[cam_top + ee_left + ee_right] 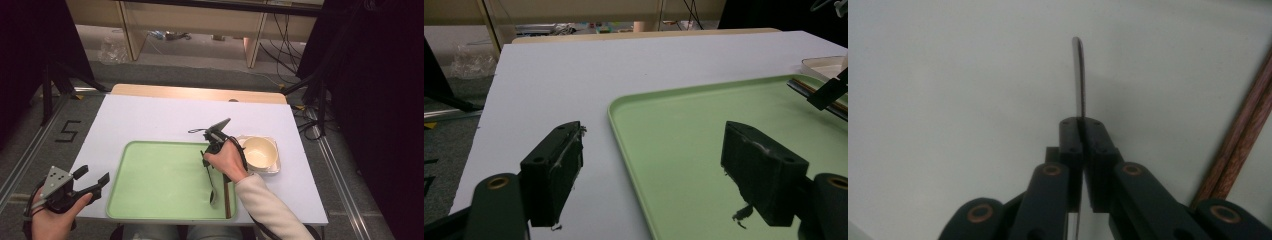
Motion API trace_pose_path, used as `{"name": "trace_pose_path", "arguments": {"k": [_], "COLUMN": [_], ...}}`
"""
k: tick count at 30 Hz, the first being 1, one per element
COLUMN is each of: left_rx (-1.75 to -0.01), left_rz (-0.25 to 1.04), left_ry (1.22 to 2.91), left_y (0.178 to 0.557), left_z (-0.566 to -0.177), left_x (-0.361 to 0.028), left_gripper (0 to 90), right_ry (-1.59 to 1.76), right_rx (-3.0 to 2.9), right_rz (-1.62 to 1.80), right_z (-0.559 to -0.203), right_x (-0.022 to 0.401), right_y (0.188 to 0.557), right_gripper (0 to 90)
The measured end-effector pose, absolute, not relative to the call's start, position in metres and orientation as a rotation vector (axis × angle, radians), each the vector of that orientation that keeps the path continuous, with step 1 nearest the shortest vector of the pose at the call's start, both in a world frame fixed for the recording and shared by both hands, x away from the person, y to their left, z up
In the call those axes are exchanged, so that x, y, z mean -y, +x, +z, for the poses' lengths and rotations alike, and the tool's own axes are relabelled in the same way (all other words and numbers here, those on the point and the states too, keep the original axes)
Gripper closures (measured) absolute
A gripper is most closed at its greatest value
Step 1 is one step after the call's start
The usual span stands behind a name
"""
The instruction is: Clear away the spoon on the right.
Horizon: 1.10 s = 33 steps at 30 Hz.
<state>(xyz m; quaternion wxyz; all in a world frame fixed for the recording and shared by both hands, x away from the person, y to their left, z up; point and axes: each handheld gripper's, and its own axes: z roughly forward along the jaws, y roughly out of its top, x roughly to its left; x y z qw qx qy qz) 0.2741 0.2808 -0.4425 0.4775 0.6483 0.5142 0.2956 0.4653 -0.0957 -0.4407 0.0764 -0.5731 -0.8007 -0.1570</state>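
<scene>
Both grippers differ: your right gripper [1081, 131] pinches the spoon [1078, 75] edgewise to lay it beside the chopsticks [1240, 135] on the tray [150, 175], your left gripper [91, 181] waits open.

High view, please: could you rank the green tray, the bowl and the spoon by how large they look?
1. Green tray, by far the largest.
2. Bowl.
3. Spoon, a thin dark sliver, partly hidden by the hand.

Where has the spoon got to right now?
In the high view the spoon lies at the green tray's near right corner, its handle pinched in the right tool, with wooden chopsticks just beside it.
</scene>
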Motion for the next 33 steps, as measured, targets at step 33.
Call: {"name": "trace_pose_path", "arguments": {"k": [33], "left_rx": [-1.257], "left_rz": [0.72], "left_ry": [1.582], "left_y": [0.274], "left_z": [-0.443], "left_x": [-0.281], "left_gripper": [24.5], "right_ry": [-1.608], "right_rx": [2.596], "right_rz": [-0.502], "right_z": [-0.458], "right_x": [0.092], "right_y": [0.466], "right_gripper": [90.0]}}
